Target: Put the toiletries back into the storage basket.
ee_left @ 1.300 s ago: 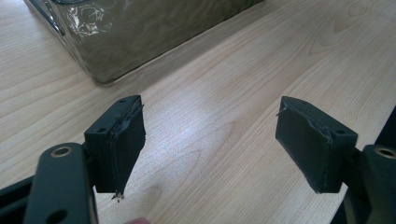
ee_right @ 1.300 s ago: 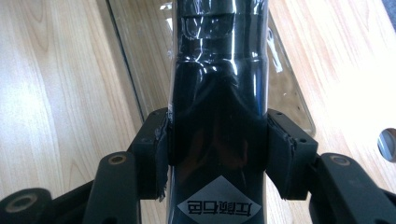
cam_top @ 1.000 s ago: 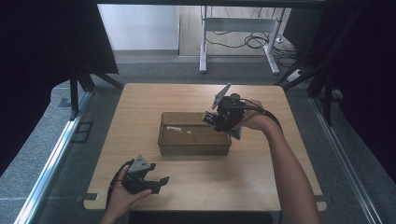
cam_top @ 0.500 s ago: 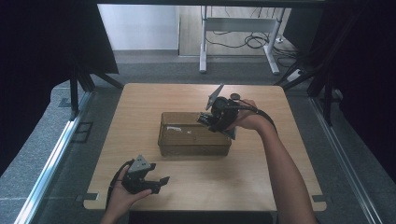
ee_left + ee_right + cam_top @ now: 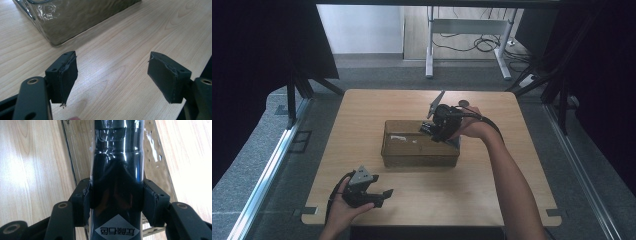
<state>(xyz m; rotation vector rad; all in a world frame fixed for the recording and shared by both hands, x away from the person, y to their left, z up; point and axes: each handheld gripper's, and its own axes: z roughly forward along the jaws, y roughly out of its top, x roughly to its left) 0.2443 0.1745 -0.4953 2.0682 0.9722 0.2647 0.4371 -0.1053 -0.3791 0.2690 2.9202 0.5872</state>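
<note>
The right claw point(image 5: 116, 195) is pinching a glossy dark pack point(image 5: 117, 170), probably slippery, by its sides above the clear box point(image 5: 419, 145) on the desk point(image 5: 512, 165). The left claw point(image 5: 112, 75) is resting spread.

The clear box point(image 5: 419, 145) stands mid-tabletop point(image 5: 362, 107) and is the one obstacle on it; bare wood runs all round it, widest at the far edge and along the near strip; the right hand-held gripper point(image 5: 432, 131), clamped on a dark bottle point(image 5: 117, 170), hangs over the box's right end and blocks entry there; the box's left part lies uncovered from above; the left hand-held gripper point(image 5: 384, 195), jaws apart and empty, occupies the near left corner, well apart from the box.
</note>
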